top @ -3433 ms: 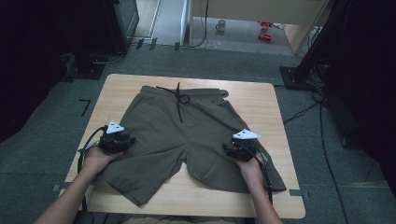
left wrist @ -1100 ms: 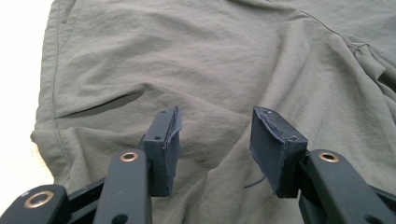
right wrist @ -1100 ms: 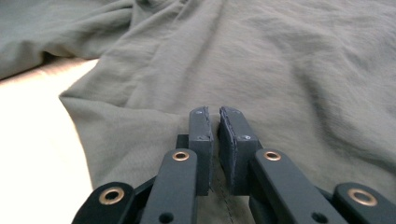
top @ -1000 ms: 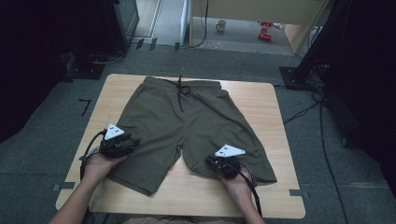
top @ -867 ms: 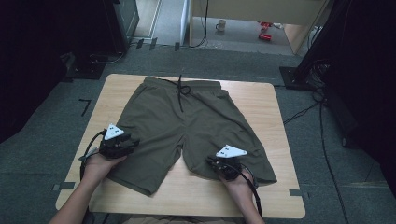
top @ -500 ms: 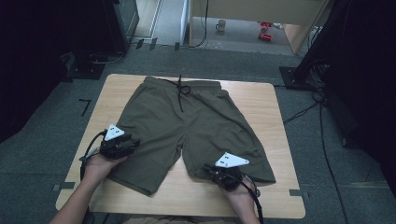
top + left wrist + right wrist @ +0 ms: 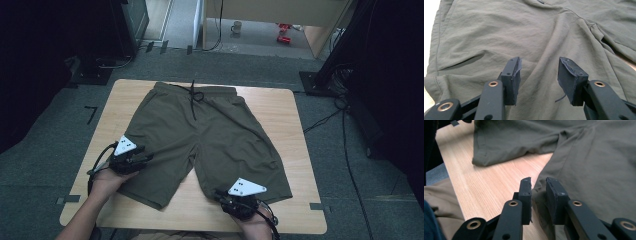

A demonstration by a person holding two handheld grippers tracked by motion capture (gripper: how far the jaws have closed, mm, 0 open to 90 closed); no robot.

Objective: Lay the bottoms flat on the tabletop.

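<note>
Here the right gripper (image 7: 538, 182) has just been opening, shorts (image 7: 210, 132) hem between its parted jaws.

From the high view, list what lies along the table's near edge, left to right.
Left tongs → left leg hem → bare table → right tongs → right leg hem.

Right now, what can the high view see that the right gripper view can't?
The high view alone takes in the black drawstring at the waistband, the left gripper on one leg, and the dark floor around the table. The right gripper view alone gives a close look at the right gripper, jaws slightly apart at a leg hem. Both share the olive-green fabric shorts and the light wooden table.
</note>
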